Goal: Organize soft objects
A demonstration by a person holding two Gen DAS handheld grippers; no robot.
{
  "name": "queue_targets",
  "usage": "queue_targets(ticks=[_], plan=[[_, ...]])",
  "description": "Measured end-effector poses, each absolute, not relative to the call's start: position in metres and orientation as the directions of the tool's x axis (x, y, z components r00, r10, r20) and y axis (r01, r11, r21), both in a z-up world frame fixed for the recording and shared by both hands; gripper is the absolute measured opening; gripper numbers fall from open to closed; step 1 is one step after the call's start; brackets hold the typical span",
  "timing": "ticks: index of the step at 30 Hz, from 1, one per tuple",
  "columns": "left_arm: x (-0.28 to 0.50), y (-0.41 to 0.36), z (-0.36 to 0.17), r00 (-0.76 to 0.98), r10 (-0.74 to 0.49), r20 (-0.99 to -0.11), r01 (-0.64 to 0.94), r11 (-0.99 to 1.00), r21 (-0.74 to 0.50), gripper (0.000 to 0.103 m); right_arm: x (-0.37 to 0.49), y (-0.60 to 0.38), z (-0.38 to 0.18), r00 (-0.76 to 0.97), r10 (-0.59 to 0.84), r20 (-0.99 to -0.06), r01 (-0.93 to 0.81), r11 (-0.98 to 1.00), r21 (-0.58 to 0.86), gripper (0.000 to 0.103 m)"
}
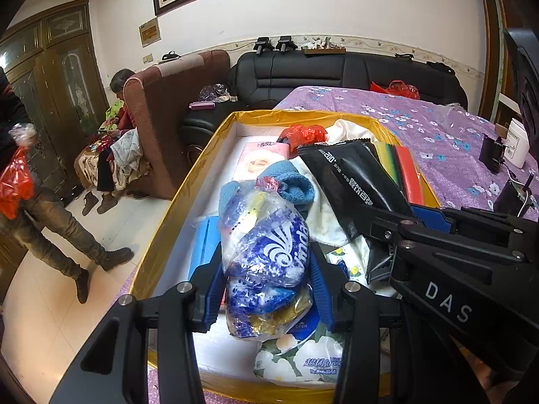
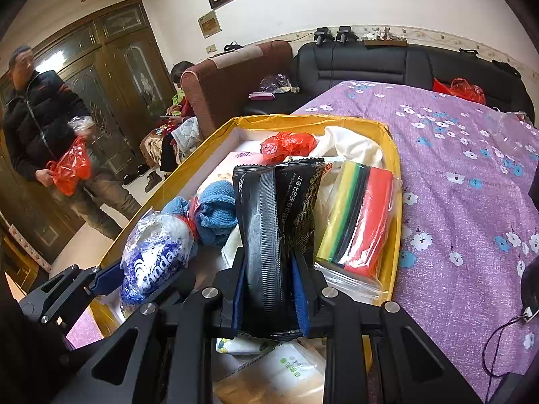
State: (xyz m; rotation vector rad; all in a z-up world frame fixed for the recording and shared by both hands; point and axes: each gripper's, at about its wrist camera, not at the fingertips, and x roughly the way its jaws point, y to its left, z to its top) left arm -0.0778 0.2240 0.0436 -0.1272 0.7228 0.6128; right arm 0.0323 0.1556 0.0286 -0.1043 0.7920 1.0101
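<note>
both tilt down over the yellow-rimmed box (image 1: 188,181): left gripper (image 1: 266,289) clenches a crinkly blue-and-white plastic bag (image 1: 269,252); right gripper (image 2: 269,289) grasps a glossy black ridged-seam pouch (image 2: 266,235).

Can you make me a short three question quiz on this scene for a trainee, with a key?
1. True or false: the left claw is shut on the blue and white crinkled plastic bag.
2. What does the right claw hold: A, the blue terry cloth; B, the black foil packet; C, the red crumpled plastic bag?
3. Fill in: the clear zip bag of coloured sponges lies inside the ____-rimmed cardboard box.

Key: 1 true. 2 B. 3 yellow.
</note>
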Motion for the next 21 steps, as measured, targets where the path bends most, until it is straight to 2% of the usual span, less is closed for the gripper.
queue_targets(ticks=[13, 16, 18, 20, 21], plan=[[-0.077, 0.221, 0.045, 0.575, 0.505, -0.643, -0.572, 0.811, 0.125, 0.047, 0.030, 0.152, 0.029, 0.292, 0.717, -0.634, -0.791, 0.553, 0.261, 0.028], [-0.078, 0.222, 0.045, 0.580, 0.505, -0.639, -0.575, 0.810, 0.118, 0.053, 0.029, 0.152, 0.030, 0.298, 0.713, -0.635, -0.794, 0.554, 0.250, 0.030], [-0.080, 0.222, 0.047, 0.585, 0.507, -0.633, -0.579, 0.808, 0.113, 0.059, 0.029, 0.151, 0.031, 0.301, 0.710, -0.637, -0.792, 0.558, 0.247, 0.032], [-0.084, 0.222, 0.049, 0.595, 0.504, -0.626, -0.581, 0.808, 0.099, 0.070, 0.030, 0.149, 0.034, 0.294, 0.713, -0.637, -0.791, 0.555, 0.256, 0.033], [-0.087, 0.221, 0.050, 0.600, 0.504, -0.621, -0.581, 0.808, 0.094, 0.071, 0.030, 0.147, 0.037, 0.293, 0.716, -0.633, -0.790, 0.554, 0.261, 0.037]])
